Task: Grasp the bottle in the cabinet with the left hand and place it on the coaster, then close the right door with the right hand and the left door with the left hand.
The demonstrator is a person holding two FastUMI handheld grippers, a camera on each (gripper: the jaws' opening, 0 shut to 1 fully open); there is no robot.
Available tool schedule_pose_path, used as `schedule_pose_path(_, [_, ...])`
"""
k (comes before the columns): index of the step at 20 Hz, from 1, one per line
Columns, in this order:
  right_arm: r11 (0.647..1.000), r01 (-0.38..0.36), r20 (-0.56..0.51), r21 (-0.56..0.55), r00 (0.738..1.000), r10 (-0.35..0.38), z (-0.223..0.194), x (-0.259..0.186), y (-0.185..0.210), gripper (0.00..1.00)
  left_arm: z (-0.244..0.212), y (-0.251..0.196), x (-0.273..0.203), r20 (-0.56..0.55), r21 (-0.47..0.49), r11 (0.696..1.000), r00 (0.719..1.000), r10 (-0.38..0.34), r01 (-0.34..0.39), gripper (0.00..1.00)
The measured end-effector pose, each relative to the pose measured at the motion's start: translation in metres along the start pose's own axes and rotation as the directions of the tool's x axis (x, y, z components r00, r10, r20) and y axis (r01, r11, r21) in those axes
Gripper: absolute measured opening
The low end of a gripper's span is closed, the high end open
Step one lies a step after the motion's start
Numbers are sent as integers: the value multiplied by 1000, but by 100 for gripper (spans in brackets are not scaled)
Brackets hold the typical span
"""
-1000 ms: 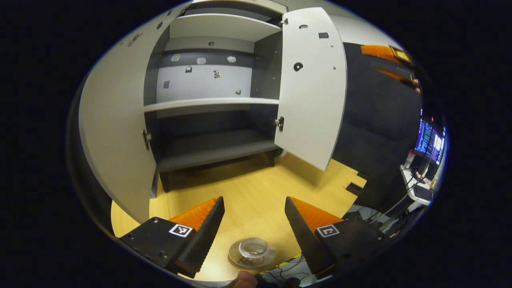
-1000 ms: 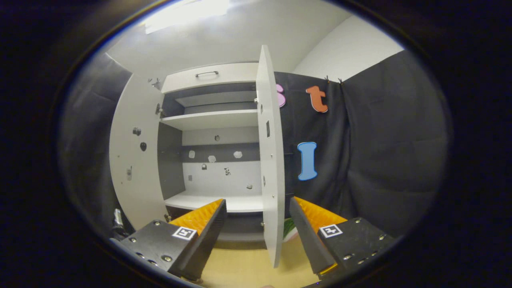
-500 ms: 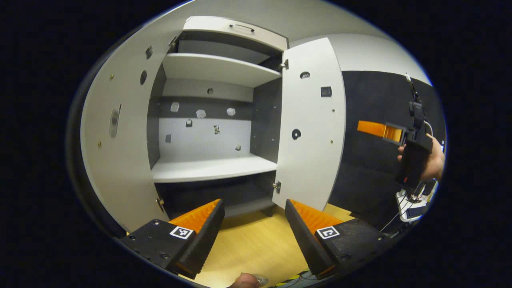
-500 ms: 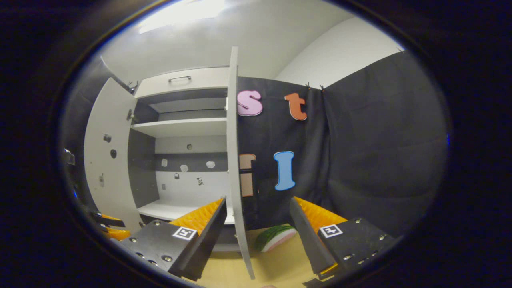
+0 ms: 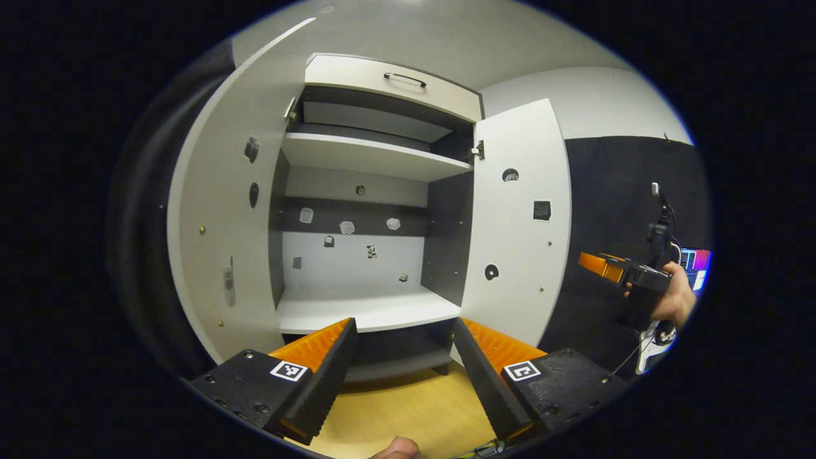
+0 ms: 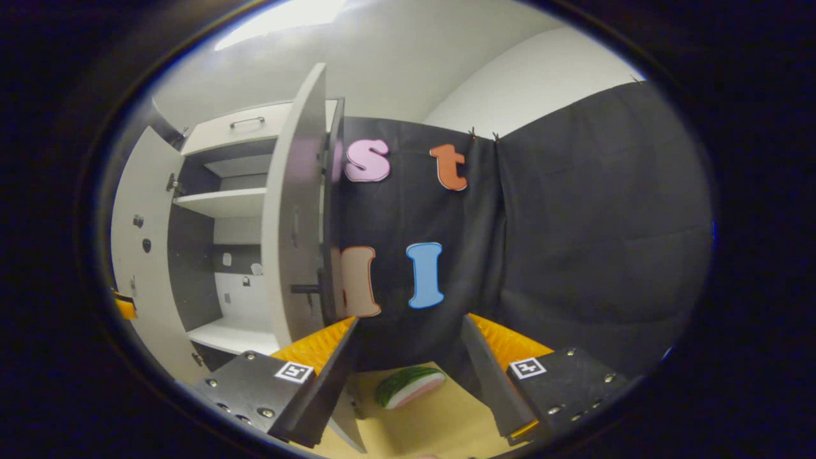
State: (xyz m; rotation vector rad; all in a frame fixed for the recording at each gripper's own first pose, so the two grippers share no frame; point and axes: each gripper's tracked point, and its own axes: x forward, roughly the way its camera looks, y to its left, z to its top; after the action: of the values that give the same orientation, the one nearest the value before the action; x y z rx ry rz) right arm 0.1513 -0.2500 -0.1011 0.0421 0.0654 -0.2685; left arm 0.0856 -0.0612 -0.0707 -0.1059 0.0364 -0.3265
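Observation:
The cabinet [image 5: 370, 191] stands with both doors swung out and bare shelves. In the left gripper view, my left gripper [image 5: 405, 376] is open with nothing between its fingers, facing the middle shelf [image 5: 366, 309] from a distance. The left door [image 5: 223, 242] is on its left and the right door [image 5: 516, 229] on its right. Beyond the right door, a hand holds my right gripper [image 5: 605, 266]. In the right gripper view, my right gripper [image 6: 408, 376] is open and holds nothing, just to the right of the right door's [image 6: 296, 217] outer face, which has a dark handle [image 6: 306, 288].
A watermelon-slice toy [image 6: 408, 386] lies on the wooden tabletop [image 6: 440, 421] behind the right door, by the black cloth wall [image 6: 574, 242]. A drawer front with a handle [image 5: 405, 80] tops the cabinet. A fingertip [image 5: 395, 449] shows at the bottom of the left gripper view.
My left gripper has tilted up from the table, and the bottle on its coaster has slid out below. My right gripper has moved right, around to the right door's outer face.

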Motion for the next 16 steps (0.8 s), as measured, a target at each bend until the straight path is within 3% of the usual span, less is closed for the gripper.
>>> schedule_pose_path(5, [1000, -18, -69, -24, 998, 16, -33, 25, -25, 96, 21, 5, -31, 48, 25, 996, 995, 89, -91, 96])
schedule_pose_path(10, [990, -140, -31, -15, 990, 139, -21, 37, 1, 94, 29, 11, -59, 63, 62, 986, 986, 153, -157, 96])
schedule_pose_path(11, [988, -152, -28, -19, 988, 151, -18, 45, 12, 96, 27, 13, -63, 64, 68, 983, 984, 167, -171, 93])
schedule_pose_path(13, [984, -176, -25, -28, 984, 175, -13, 59, 30, 93, 23, 21, -73, 54, 66, 977, 979, 197, -200, 96])
schedule_pose_path(16, [980, -196, -16, -20, 981, 195, -9, 58, 53, 96, 25, 43, -93, 52, 70, 954, 957, 287, -290, 99])
